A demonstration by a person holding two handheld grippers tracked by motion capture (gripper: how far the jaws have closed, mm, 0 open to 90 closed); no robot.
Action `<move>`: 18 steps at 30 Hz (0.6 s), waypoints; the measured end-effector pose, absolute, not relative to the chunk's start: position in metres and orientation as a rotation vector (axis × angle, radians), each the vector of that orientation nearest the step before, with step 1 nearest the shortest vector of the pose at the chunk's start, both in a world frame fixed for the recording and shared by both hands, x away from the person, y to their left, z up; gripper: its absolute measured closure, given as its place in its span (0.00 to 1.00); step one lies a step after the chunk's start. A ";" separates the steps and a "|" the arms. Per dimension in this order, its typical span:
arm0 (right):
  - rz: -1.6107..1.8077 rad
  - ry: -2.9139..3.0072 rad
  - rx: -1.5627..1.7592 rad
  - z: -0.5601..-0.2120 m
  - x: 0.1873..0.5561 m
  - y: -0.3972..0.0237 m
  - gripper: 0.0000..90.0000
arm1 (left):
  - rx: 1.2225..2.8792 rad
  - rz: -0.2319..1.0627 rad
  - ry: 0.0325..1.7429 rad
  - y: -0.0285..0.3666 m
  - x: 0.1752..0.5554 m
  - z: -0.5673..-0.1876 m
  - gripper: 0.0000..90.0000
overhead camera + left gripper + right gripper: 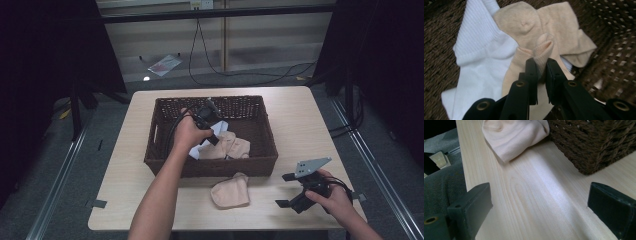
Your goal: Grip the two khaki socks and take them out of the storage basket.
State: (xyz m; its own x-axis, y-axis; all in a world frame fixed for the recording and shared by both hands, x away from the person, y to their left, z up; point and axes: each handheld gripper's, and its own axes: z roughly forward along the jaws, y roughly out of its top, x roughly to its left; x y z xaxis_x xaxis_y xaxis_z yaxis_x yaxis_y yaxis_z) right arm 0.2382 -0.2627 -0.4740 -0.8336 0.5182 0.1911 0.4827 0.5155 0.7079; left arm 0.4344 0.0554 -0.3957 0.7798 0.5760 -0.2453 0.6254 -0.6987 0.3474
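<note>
Two tongs are working: our left tongs (541, 65) are pinching a fold of the beige sock (544, 47) inside the brown basket (260, 162), beside a white sock (481, 62). Our right tongs (539, 202) are hanging wide open and empty above the surface (529, 202) at near right, near another beige sock (514, 135).

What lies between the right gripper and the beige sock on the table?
Nothing: in the right gripper view, bare table runs from the open right gripper to the beige sock beside the basket.
</note>
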 end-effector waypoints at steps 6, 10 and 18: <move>1.227 2.698 0.892 -0.474 0.238 -0.262 0.06 | 2.573 -0.187 0.907 0.065 0.431 -0.374 0.90; 1.225 2.696 0.891 -0.474 0.238 -0.262 0.06 | 2.566 -0.183 0.900 0.071 0.430 -0.362 0.90; 1.231 2.694 0.892 -0.475 0.238 -0.262 0.06 | 2.555 -0.156 0.927 0.078 0.426 -0.336 0.90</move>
State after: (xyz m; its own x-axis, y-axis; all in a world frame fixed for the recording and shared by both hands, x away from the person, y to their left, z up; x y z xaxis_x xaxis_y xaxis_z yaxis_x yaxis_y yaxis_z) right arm 0.2382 -0.2616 -0.4746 -0.8326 0.5211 0.1878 0.4831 0.5173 0.7064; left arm 0.4264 0.0776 -0.3357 0.7720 0.5880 -0.2414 0.6347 -0.6917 0.3446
